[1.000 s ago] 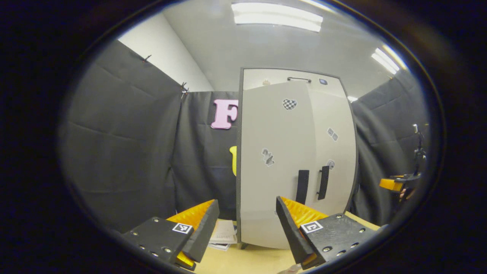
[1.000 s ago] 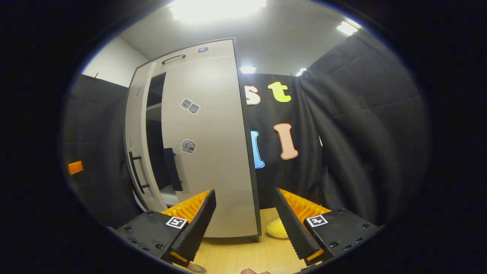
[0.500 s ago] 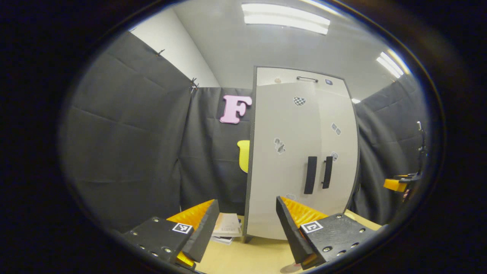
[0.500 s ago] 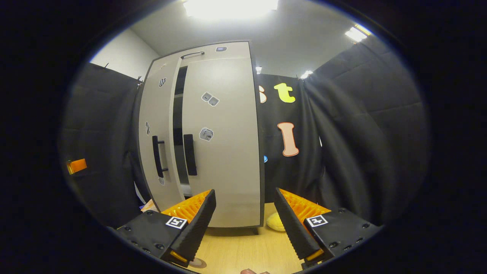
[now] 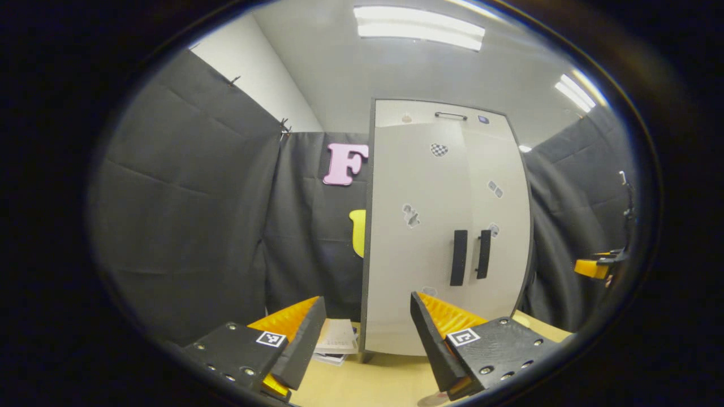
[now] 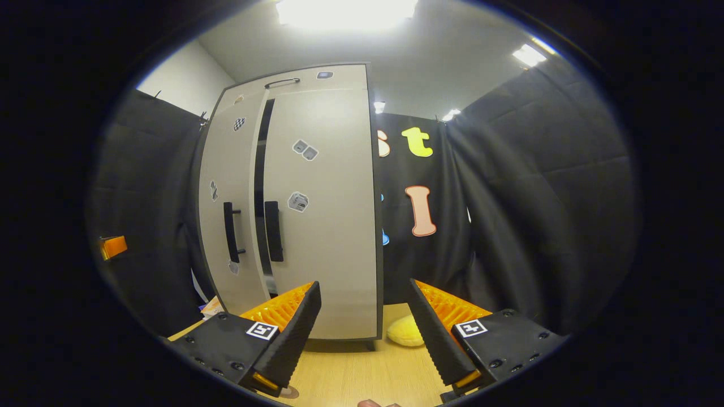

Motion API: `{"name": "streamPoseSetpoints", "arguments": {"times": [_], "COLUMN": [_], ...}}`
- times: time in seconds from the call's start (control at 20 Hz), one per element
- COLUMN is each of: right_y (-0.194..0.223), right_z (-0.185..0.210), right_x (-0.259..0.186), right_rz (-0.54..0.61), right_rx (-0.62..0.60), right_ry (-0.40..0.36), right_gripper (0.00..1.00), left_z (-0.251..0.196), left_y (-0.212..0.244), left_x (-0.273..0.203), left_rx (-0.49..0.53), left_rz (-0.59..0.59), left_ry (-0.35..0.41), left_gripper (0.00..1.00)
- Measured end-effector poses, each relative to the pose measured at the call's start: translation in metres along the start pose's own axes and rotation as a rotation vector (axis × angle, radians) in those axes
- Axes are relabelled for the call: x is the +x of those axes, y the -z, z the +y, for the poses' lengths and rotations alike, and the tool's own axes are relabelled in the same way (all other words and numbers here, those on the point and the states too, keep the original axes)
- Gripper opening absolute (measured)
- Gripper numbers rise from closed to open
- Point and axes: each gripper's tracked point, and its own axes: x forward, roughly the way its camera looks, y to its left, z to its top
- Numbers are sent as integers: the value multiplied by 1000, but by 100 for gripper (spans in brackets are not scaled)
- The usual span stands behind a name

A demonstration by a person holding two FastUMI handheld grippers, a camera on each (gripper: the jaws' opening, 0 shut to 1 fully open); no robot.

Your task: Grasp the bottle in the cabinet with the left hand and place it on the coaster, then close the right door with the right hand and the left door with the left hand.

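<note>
Left claw (image 5: 367, 333) and right claw (image 6: 365, 330) gaped empty, lower centre; cabinet (image 6: 317, 215) doors nearly shut, centre frame, on counter (image 6: 362, 373).

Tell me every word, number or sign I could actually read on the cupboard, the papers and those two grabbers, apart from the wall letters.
No text here can be read.
Stickers on the cabinet doors: small pictures, too small to make out.
Papers beside the cabinet: printed lines, too blurred to read.
Square tags on the left gripper and the right gripper: black-and-white patterns, no words.
</note>
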Motion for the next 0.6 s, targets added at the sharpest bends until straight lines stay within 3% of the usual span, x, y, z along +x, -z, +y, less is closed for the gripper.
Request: {"name": "streamPoseSetpoints", "arguments": {"times": [0.1, 0.15, 0.5, 0.55, 0.6], "right_y": [3, 5, 14, 13, 13], "right_z": [0, 0, 1, 1, 2], "right_x": [1, 1, 1, 1, 2], "right_rz": [5, 10, 40, 36, 35], "right_rx": [4, 8, 12, 11, 13], "right_ry": [3, 5, 14, 17, 19], "right_gripper": [92, 98, 98, 98, 98], "left_z": [-2, -2, 5, 6, 6], "left_y": [-1, 0, 8, 10, 10], "left_x": [1, 1, -1, -2, -1], "left_rx": [2, 0, -23, -29, -36], "left_rz": [0, 4, 27, 27, 29], "left_ry": [8, 11, 20, 25, 30], "left_gripper": [87, 87, 87, 94, 94]}}
